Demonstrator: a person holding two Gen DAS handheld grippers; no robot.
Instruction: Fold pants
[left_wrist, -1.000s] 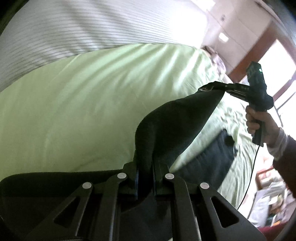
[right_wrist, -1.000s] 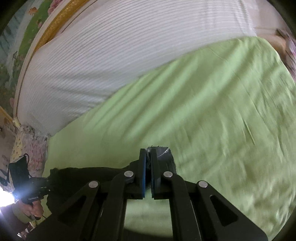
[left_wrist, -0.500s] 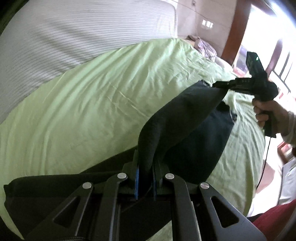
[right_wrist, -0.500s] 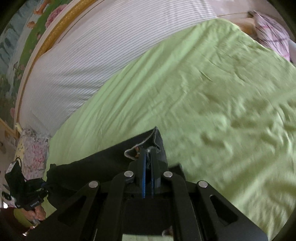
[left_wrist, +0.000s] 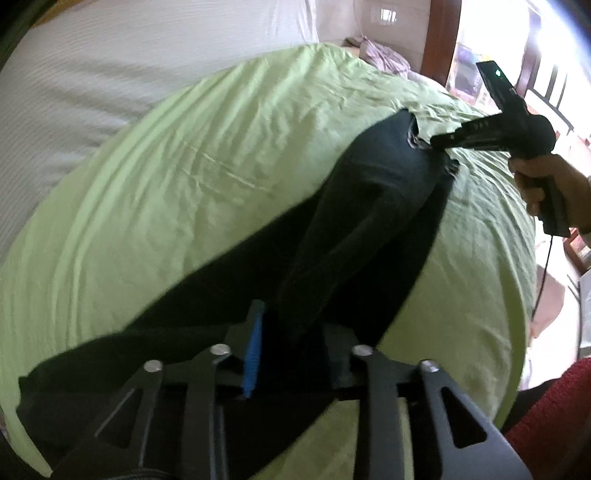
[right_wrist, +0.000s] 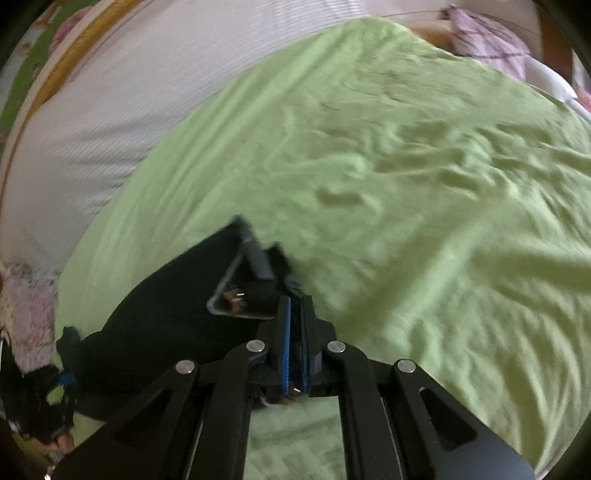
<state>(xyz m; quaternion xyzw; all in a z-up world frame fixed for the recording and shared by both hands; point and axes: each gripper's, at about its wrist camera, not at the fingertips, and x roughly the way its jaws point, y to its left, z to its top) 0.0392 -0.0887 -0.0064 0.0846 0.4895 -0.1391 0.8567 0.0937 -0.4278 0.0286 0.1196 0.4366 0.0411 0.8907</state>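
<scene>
The left gripper (left_wrist: 291, 339) is black, with silver rivets and a blue pad; the right gripper (right_wrist: 295, 332) matches. At the left view's right edge: a pistol handle, green light, thin black cable (left_wrist: 543, 273), red knit sleeve (left_wrist: 546, 417).

No text, label, brand or number can be made out in either view. The black handheld tool (left_wrist: 436, 141) seen from the left wrist carries faint pale markings along its body, just behind its fingers, but they are too blurred and small to read.
</scene>
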